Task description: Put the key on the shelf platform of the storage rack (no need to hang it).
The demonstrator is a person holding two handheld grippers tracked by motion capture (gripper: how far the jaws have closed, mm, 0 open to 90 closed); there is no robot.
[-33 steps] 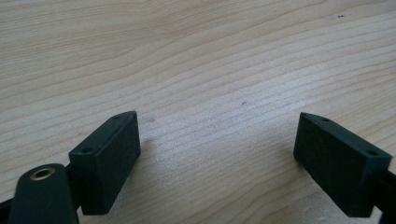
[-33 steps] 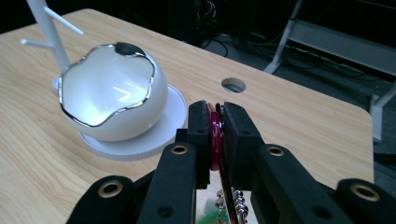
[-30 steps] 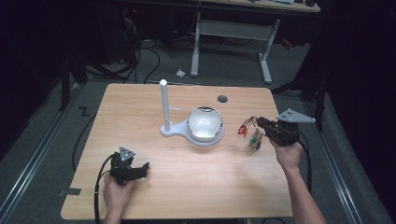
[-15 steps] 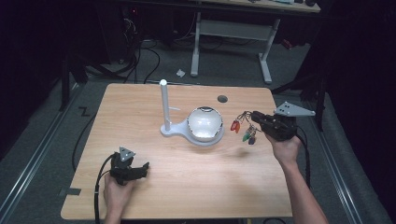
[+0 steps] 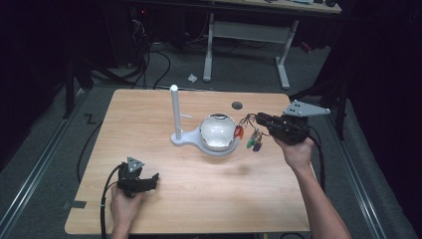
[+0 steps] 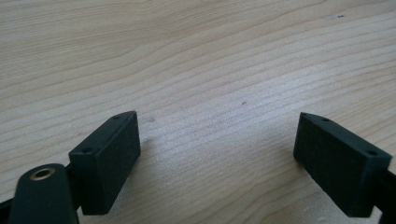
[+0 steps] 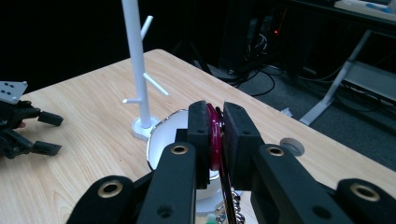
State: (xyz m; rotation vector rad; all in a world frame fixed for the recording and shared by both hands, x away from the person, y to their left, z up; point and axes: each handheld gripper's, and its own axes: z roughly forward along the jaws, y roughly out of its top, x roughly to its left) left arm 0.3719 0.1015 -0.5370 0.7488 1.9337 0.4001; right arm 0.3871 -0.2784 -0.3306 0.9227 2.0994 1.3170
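**High view: right gripper holds a bunch of coloured tags beside the white bowl**

High view shows the right gripper point(image 5: 264, 122) raised above the wooden surface point(image 5: 209, 199), just right of the white bowl point(image 5: 217, 132). A bunch of coloured tags point(image 5: 251, 139) hangs from its jaws: a red piece near the bowl's rim, green and blue ones lower. In the right gripper view the two black jaws are clamped on a flat pink-red tag point(image 7: 215, 137), with a bit of chain point(image 7: 233, 207) dangling below them. Beyond the jaws stands the white stand point(image 7: 140, 70), an upright post with short pegs, its base joined to the bowl.

The left gripper point(image 5: 142, 180) rests low on the near left part of the surface, well apart from the bowl and the stand. In the left gripper view its jaws stand wide apart, with bare wood grain between them.

A small round grey hole point(image 5: 237, 105) sits in the surface behind the bowl.
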